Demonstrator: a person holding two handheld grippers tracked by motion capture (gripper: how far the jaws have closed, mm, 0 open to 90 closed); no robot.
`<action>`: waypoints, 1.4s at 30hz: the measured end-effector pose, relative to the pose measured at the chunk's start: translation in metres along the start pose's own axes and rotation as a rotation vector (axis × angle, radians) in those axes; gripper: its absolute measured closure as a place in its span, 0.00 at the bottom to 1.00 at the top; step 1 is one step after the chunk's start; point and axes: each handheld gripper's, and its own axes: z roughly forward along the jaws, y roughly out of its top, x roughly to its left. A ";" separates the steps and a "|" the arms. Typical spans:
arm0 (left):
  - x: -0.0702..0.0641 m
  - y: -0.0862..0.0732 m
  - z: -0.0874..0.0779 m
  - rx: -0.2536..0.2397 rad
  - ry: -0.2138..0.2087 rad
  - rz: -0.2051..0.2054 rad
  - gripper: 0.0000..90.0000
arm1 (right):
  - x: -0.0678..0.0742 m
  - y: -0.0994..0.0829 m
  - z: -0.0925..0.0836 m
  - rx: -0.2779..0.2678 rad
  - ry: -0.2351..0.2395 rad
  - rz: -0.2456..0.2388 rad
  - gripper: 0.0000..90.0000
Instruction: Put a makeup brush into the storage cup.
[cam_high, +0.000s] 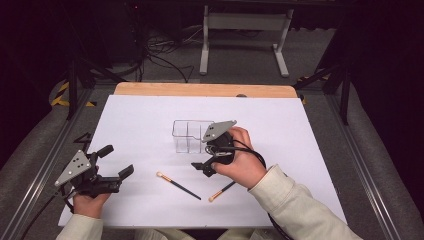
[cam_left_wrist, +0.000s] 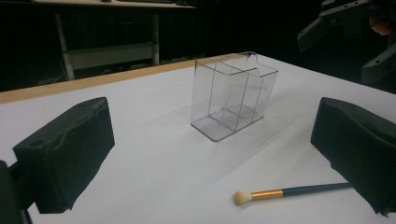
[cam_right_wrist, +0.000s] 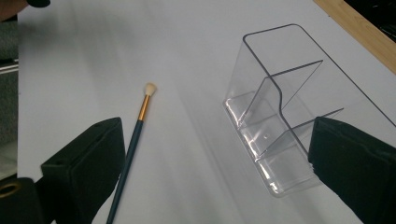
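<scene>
A clear plastic organizer (cam_high: 187, 135) with three compartments stands upright and empty near the middle of the white table top (cam_high: 150, 115). In front of it lie two makeup brushes: a dark-handled brush (cam_high: 179, 185) with a cream tip, and a second brush (cam_high: 222, 191) partly under the right hand. My right gripper (cam_high: 201, 152) hovers open just right of the organizer (cam_right_wrist: 285, 107), whose near end sits between its spread jaws, with the dark-handled brush (cam_right_wrist: 137, 135) by its left jaw. My left gripper (cam_high: 116, 161) is open at the table's left front, aimed at the organizer (cam_left_wrist: 232, 100) and the brush (cam_left_wrist: 285, 192).
The white sheet covers a wooden table whose far edge (cam_high: 205, 90) shows bare. Beyond it stand a white metal frame (cam_high: 245, 40) and floor cables. Metal rails (cam_high: 35, 175) run along both sides. The right gripper (cam_left_wrist: 355, 32) shows far off in the left gripper view.
</scene>
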 end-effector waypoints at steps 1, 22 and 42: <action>0.000 0.000 0.000 0.000 0.000 0.001 0.00 | 0.000 0.001 0.000 0.010 0.003 -0.002 0.05; 0.000 0.000 -0.001 -0.002 0.003 -0.003 0.00 | 0.007 0.012 0.013 0.168 0.048 -0.055 0.08; 0.001 -0.003 -0.006 0.004 0.004 -0.013 0.00 | 0.013 0.015 0.036 0.225 0.105 -0.036 0.10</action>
